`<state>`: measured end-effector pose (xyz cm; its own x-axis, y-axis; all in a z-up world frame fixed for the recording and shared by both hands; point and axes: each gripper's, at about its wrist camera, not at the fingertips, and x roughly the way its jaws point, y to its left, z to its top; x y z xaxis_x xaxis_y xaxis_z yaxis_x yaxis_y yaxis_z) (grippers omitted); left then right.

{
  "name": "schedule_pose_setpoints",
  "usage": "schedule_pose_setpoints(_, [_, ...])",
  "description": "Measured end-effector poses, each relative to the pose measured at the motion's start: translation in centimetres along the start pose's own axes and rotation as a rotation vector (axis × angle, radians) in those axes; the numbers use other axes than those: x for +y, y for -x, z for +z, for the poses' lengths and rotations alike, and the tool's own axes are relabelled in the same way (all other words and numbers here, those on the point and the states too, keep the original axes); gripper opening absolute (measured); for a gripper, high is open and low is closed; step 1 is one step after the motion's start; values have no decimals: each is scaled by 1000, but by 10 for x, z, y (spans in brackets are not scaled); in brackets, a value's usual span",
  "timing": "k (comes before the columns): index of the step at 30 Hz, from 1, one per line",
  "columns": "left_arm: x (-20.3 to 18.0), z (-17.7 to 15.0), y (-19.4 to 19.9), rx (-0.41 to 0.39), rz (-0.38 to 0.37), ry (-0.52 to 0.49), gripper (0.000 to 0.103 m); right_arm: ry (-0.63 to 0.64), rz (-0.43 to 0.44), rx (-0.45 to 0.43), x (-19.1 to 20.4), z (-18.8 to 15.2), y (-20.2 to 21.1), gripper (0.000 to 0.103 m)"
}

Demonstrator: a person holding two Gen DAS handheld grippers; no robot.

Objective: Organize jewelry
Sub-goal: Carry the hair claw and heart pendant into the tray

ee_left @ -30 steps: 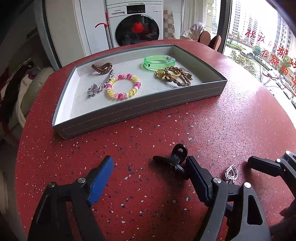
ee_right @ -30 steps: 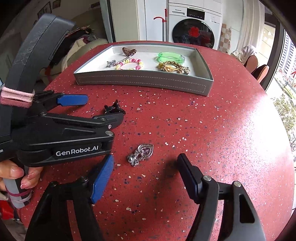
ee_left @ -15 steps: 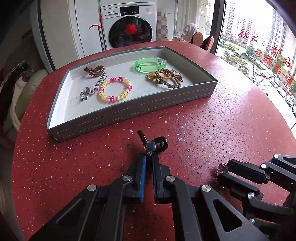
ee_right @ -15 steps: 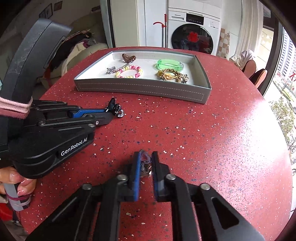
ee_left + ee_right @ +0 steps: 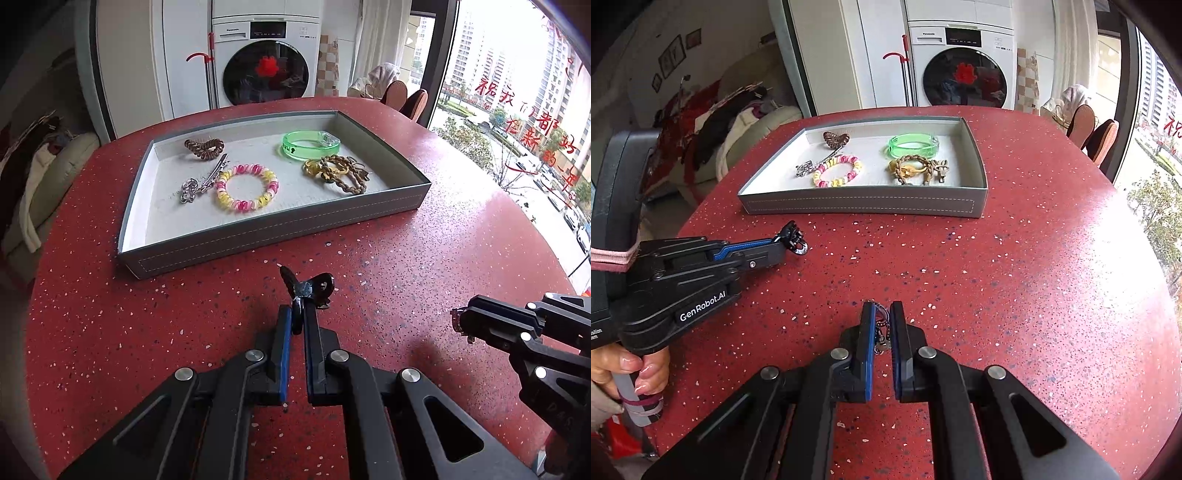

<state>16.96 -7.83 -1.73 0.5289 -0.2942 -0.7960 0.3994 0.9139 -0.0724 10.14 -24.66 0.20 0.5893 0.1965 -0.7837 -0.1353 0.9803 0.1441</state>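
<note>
My left gripper [image 5: 297, 314] is shut on a small black hair claw clip [image 5: 310, 287], held just above the red table; the right wrist view shows the same left gripper [image 5: 783, 245] and clip [image 5: 795, 240] at the left. My right gripper [image 5: 881, 314] is shut on a silver heart-shaped charm [image 5: 881, 326] that hangs between its blue pads; in the left wrist view the right gripper [image 5: 461, 323] comes in from the right edge with the charm [image 5: 457, 322] at its tip. A grey tray [image 5: 280, 225] stands beyond both.
In the tray lie a pink-and-yellow spiral bracelet [image 5: 246, 188], a green bangle [image 5: 309, 144], a braided brown cord with gold pieces [image 5: 338, 173], a brown coil hair tie [image 5: 204, 147] and a silver hair clip [image 5: 201, 182]. A hand [image 5: 631, 369] holds the left gripper's handle. A washing machine stands behind the table.
Both grippers went from open to shut, the left on the black claw clip and the right on the silver charm. Both pieces have since come up a little off the table.
</note>
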Motion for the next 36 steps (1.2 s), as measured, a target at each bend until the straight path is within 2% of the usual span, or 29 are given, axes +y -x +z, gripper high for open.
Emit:
schedule_pose_setpoints(11, [12,9,19,-35,-5,26,25,-50,47,-28,-9,22,8,8])
schedule_pose_setpoints(22, [35,40,26,-86,18,57,25,-49,89,-53,-8,69,-1,8])
schedule_pose_setpoints(36, [72,95,0,-98,54,126,25,-84,156,-14,-11,139,-57,8])
